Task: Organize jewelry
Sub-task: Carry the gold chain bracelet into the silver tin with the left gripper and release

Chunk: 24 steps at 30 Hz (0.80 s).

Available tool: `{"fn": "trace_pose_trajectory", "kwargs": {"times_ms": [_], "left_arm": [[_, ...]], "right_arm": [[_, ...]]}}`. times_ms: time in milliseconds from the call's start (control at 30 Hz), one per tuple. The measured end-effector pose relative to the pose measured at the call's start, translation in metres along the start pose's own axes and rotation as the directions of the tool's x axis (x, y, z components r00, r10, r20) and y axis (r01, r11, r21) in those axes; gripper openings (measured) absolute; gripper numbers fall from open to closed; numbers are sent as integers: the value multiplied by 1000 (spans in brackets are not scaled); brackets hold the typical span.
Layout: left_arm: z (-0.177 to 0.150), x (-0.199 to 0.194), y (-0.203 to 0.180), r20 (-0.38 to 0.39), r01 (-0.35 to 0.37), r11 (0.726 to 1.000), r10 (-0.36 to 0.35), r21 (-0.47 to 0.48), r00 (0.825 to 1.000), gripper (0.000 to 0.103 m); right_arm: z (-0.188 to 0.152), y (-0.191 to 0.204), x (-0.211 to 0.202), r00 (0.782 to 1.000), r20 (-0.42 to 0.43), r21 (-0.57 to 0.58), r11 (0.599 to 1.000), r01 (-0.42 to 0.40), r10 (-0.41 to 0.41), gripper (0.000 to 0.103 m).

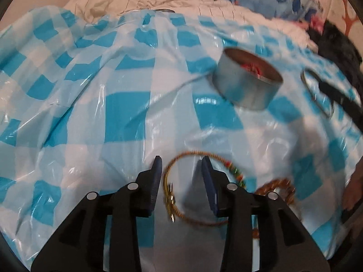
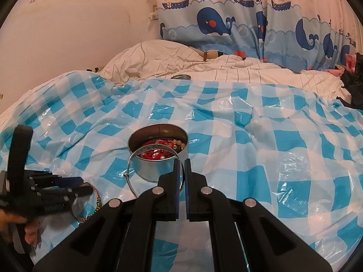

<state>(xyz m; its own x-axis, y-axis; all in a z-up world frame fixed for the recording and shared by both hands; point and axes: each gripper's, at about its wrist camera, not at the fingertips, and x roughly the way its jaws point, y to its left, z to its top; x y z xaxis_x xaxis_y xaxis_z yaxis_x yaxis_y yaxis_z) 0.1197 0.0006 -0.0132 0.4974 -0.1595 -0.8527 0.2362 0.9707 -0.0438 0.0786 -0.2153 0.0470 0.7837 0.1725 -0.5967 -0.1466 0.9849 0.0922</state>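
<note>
Only rightward: right tongs [image 2: 183,165] clamped on silver bangle [image 2: 136,158]; left tongs [image 1: 181,176] parted.

- Warm, fairly dim indoor light.
- White glare streaks the glossy checked plastic sheet [image 1: 127,113].
- The left wrist view smears with motion blur, strongest rightward.
- Fisheye bending and dark corners frame both views.

surface: bed under a blue-and-white checked plastic sheet [image 2: 226,149] | on sheet: 1 round metal tin [image 2: 158,156] holding red jewelry, 1 gold bangle [image 1: 181,181], 1 beaded bracelet [image 1: 279,188] | behind: white bedding [image 2: 204,72]
</note>
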Motion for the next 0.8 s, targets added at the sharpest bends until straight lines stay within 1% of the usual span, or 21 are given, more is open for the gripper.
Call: {"fn": "trace_pose_trajectory", "kwargs": {"times_ms": [33, 67, 100, 133, 167, 200, 267, 300, 333, 433, 500, 533, 633, 733, 800], "left_arm": [[-3, 0, 0, 0, -1, 1000, 1, 0, 1000, 33], [-5, -1, -1, 5, 3, 1000, -3, 5, 1000, 13], [-6, -2, -4, 3, -7, 999, 7, 35, 1000, 7], [-5, -4, -7, 13, -14, 998, 13, 55, 1000, 7], [-3, -10, -12, 31, -5, 998, 3, 62, 1000, 6], [-2, -14, -13, 43, 6, 998, -9, 59, 999, 6], [6, -29, -15, 105, 27, 998, -32, 48, 994, 6], [12, -33, -16, 123, 43, 998, -48, 41, 991, 6], [19, -40, -16, 153, 72, 997, -75, 27, 985, 6], [44, -53, -20, 226, 123, 992, -121, 6, 966, 6], [64, -56, -28, 261, 166, 986, -161, 1, 952, 6], [72, -55, -33, 273, 180, 984, -174, 4, 946, 6], [91, -47, -47, 286, 213, 977, -204, 1, 936, 6], [104, -33, -56, 282, 231, 973, -217, -17, 935, 6], [111, -21, -59, 269, 229, 973, -214, -27, 939, 6]], "right_arm": [[0, 1, 0, 1000, -1, 0, 1000, 0, 0, 5], [0, 1, 0, 1000, -1, 0, 1000, 0, 0, 5], [0, 1, 0, 1000, -1, -1, 1000, -1, 1, 5], [0, 1, 0, 1000, -1, -1, 1000, -1, 1, 5], [0, 1, 0, 1000, 0, -1, 1000, -1, 1, 5], [0, 1, 0, 1000, 1, -2, 1000, -2, 2, 5], [0, 1, 0, 1000, 1, -1, 1000, -1, 1, 5], [0, 2, 0, 1000, 2, -2, 1000, -1, 1, 5], [1, 1, 0, 1000, 3, -2, 1000, -1, 1, 5], [3, 4, 1, 1000, 7, -12, 1000, 9, -9, 5], [4, 4, 2, 1000, 8, -16, 1000, 20, -20, 5], [4, 3, 3, 1000, 8, -16, 1000, 24, -24, 5], [6, 0, 5, 999, 7, -20, 999, 44, -44, 4], [10, -2, 10, 998, 11, -26, 998, 57, -57, 5], [15, -3, 14, 998, 15, -29, 998, 62, -62, 5]]}}
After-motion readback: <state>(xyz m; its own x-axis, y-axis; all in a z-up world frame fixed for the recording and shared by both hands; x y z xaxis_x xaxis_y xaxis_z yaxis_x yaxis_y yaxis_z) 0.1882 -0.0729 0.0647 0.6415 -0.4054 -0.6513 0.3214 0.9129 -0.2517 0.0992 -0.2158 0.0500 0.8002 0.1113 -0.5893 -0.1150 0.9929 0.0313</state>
